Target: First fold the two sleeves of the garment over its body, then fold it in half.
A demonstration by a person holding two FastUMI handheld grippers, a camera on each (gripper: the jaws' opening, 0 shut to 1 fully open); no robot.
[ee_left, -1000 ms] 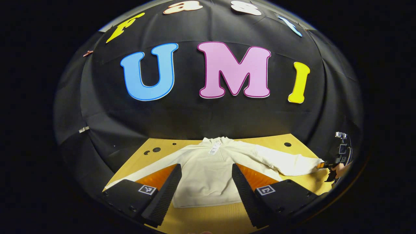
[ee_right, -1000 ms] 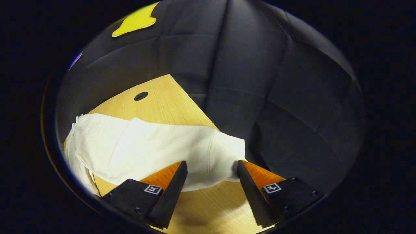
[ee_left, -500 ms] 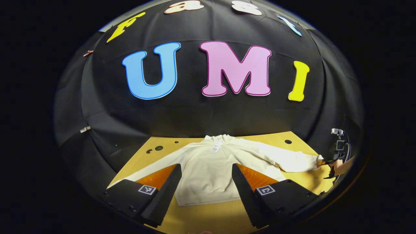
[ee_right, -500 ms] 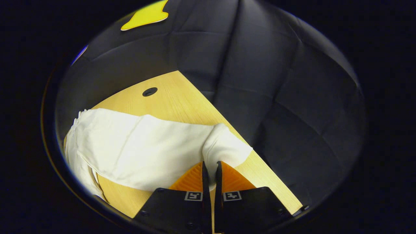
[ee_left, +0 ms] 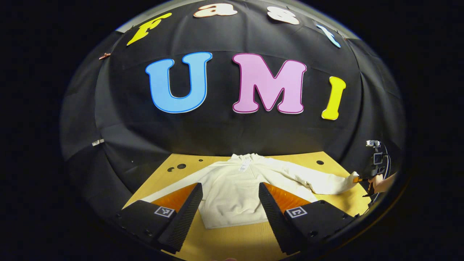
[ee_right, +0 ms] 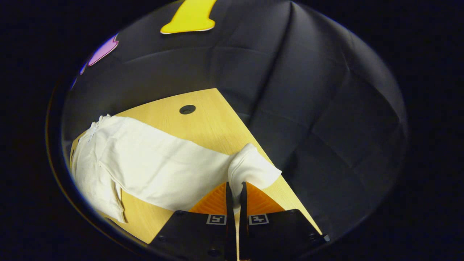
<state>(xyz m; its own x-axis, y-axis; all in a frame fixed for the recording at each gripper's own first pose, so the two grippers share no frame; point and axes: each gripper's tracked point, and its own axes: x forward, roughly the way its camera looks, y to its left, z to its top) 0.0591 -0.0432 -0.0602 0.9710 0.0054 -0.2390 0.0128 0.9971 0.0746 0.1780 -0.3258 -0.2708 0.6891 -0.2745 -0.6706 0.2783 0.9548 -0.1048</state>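
Observation:
A white long-sleeved garment lies flat on the wooden table, collar toward the wall, a paper tag at its neck. My left gripper hangs open above the table's near edge, in front of the garment's hem, holding nothing. In the right gripper view my right gripper is shut on the cuff of the right sleeve, which is stretched out toward the table's corner. The left gripper view shows that gripper and a hand at the far right. The left sleeve lies spread toward the left.
Small round holes mark the table near its back left, and another hole lies beyond the right sleeve. The table's right edge runs just past the held cuff. Black cloth walls close in the table on all sides.
My right gripper closed on the sleeve cuff and lifted it slightly. The left gripper drew back a little from the garment and stayed open.

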